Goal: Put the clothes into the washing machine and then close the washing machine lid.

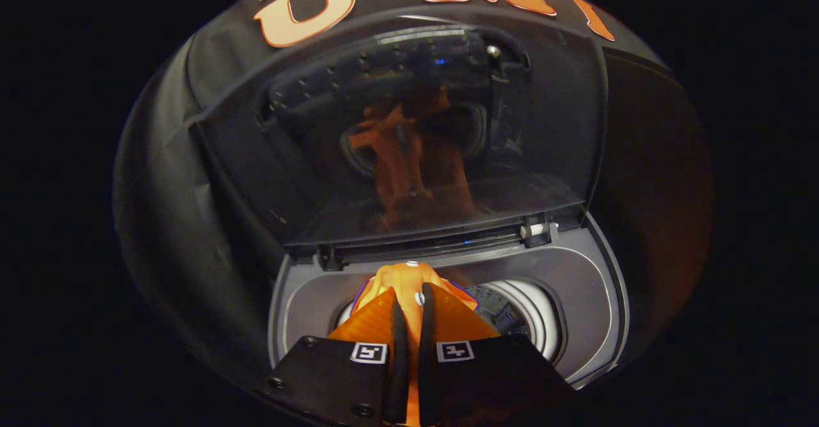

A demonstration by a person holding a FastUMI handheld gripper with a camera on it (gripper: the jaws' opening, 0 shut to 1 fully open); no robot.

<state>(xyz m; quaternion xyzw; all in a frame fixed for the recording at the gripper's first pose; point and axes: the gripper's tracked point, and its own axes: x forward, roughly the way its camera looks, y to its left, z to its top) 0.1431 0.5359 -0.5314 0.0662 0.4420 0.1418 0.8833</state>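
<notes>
Nearest of all are the two fingers of the gripper [409,299], drawn close together and clamped on an orange garment [403,281], a thin strip of cloth showing in the narrow slot between them. Each finger carries a small square marker on its flat, matt block. Beyond the tips the cloth bunches into a soft rounded lump with a pale button on it, hanging over the round mouth of the washing machine [595,312]. That opening is a smooth grey plastic ring; at about three o'clock from the garment a ribbed, pale drum wall [534,315] shows inside. At twelve o'clock the lid [563,126] stands raised on its hinge [536,230], a broad curved panel of dark, glossy, see-through plastic that mirrors the orange cloth. The gripper points downward and forward, centred over the opening.
</notes>
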